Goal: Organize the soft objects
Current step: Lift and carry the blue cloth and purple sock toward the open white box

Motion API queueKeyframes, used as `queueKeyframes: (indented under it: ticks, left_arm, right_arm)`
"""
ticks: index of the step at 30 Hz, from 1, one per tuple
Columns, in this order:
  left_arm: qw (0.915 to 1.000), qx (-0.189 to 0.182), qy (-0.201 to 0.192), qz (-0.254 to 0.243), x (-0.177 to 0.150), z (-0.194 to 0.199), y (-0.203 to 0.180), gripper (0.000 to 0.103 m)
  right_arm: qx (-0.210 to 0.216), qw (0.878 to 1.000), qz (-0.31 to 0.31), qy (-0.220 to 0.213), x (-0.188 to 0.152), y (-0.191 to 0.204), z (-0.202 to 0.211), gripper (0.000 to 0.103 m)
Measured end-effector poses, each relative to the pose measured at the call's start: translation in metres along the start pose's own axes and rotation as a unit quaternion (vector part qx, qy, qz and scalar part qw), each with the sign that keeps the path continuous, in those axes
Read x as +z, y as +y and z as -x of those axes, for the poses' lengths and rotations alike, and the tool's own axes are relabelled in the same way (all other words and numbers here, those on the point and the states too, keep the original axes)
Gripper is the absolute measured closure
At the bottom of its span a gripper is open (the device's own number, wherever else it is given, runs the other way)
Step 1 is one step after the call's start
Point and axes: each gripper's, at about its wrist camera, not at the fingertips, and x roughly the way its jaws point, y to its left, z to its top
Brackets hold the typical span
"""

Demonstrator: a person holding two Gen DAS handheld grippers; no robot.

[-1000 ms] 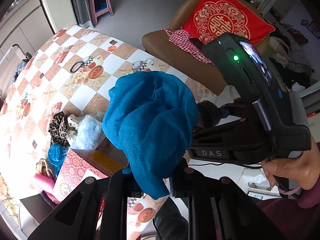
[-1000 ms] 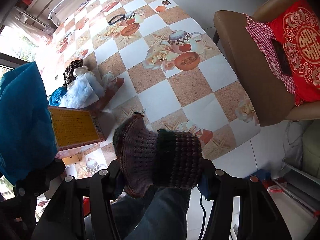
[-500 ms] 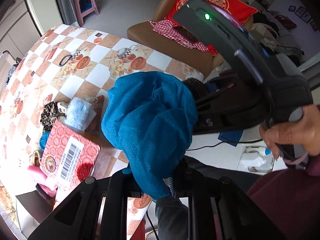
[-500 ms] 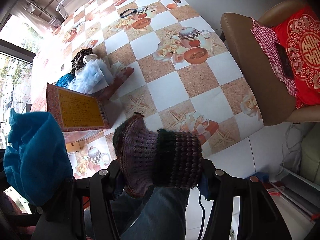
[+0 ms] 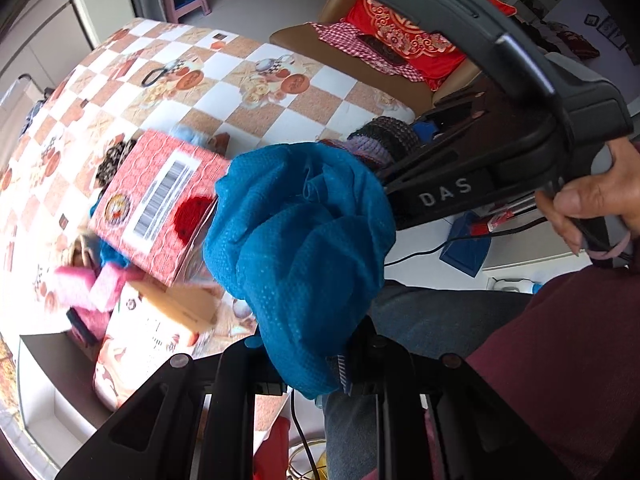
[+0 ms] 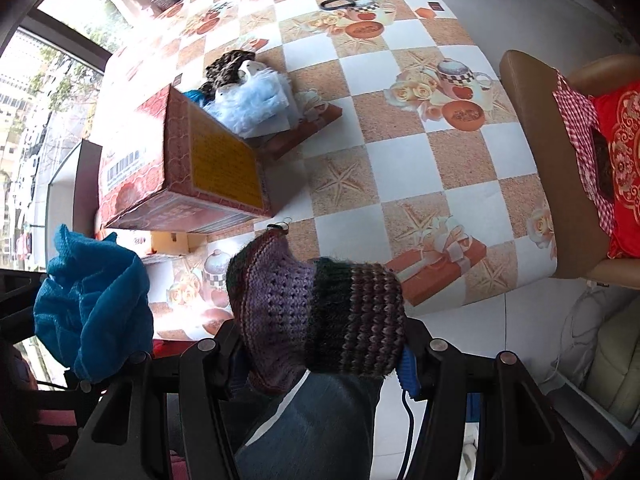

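My left gripper is shut on a bunched teal cloth, held in the air off the table's near edge; the cloth also shows at the left of the right wrist view. My right gripper is shut on a purple and dark striped knitted piece, also above the near edge; it shows beside the teal cloth in the left wrist view. A red cardboard box stands on the checkered table. A pale blue fluffy item and a leopard-print item lie behind the box.
Pink soft items and a blue one lie left of the box. A black hair tie lies far on the table. A brown chair with a red cushion stands right of the table. A white shelf is at the left.
Both grippers have pulled back toward the table's near edge and turned left with their cloths still held. The box now appears nearer the centre of both views.
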Motion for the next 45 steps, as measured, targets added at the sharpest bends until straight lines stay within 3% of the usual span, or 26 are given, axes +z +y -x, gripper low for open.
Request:
queueKeyframes:
  ticks: [10, 25, 34, 45]
  left_arm:
    - [0.9965, 0.017, -0.016, 0.081, -0.030, 0.011, 0.033, 0.083]
    - [0.9760, 0.049, -0.047, 0.207, -0.086, 0.033, 0.091, 0.083]
    - [0.9516, 0.088, -0.073, 0.285, -0.119, 0.055, 0.119, 0.083]
    - [0.9089, 0.129, -0.090, 0.386, -0.158, 0.068, 0.153, 0.083]
  right_arm:
    - [0.009, 0.995, 0.094, 0.012, -0.002, 0.054, -0.006, 0.044]
    - [0.036, 0.972, 0.227, 0.039, -0.008, 0.131, -0.019, 0.044]
    - [0.044, 0.954, 0.294, 0.033, -0.004, 0.177, -0.014, 0.044]
    - [0.045, 0.942, 0.333, 0.020, 0.020, 0.231, -0.001, 0.044]
